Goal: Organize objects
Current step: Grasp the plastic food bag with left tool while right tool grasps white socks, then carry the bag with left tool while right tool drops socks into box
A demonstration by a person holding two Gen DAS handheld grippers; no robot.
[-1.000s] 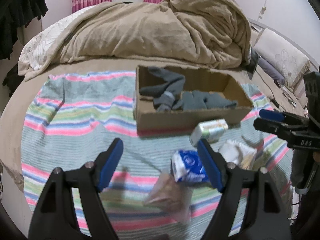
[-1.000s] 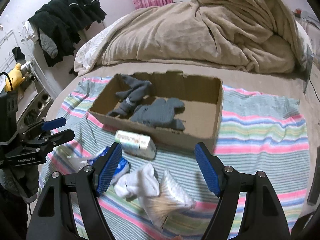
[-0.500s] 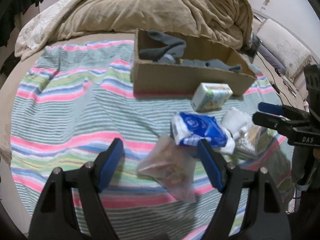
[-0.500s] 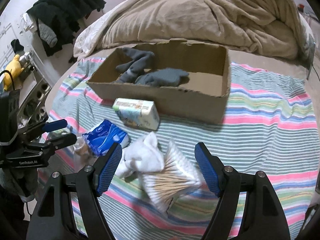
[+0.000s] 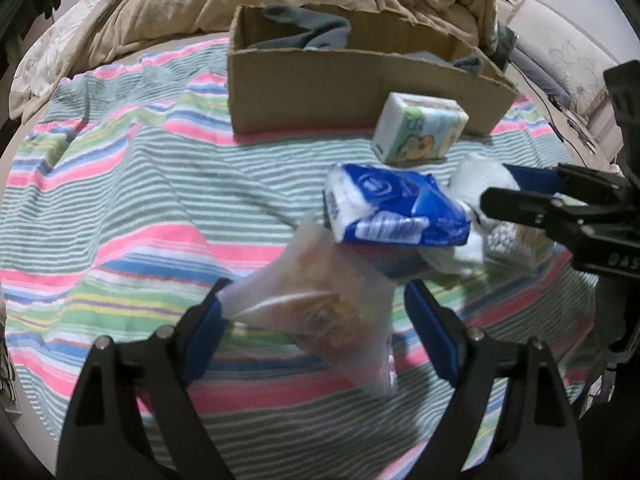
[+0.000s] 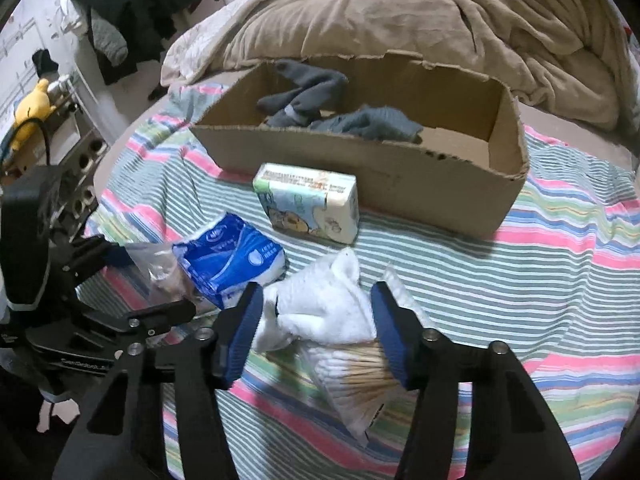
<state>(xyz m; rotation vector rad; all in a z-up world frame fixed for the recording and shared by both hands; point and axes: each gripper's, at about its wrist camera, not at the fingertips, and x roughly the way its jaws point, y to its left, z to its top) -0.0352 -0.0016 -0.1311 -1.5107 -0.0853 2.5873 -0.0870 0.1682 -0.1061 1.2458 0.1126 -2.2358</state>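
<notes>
A cardboard box point(image 5: 304, 92) point(image 6: 400, 176) with grey socks point(image 6: 316, 104) stands on the striped blanket. In front of it lie a green-white tissue pack point(image 5: 420, 132) point(image 6: 310, 206), a blue tissue pack point(image 5: 392, 210) point(image 6: 230, 258), a clear snack bag point(image 5: 320, 304) point(image 6: 160, 268), a white sock point(image 6: 324, 304) point(image 5: 480, 178) and a bag of cotton swabs point(image 6: 356, 376). My left gripper point(image 5: 316, 336) is open with its fingers around the snack bag. My right gripper point(image 6: 318, 332) is open with its fingers around the white sock, over the swabs.
A beige duvet point(image 6: 420, 16) is heaped behind the box. Dark clothes point(image 6: 148, 4) hang at the far left by a shelf with a yellow toy point(image 6: 32, 108). A pillow point(image 5: 568, 56) lies at the right.
Both grippers moved forward and down. The left now straddles the snack bag, the right straddles the white sock and has narrowed somewhat.
</notes>
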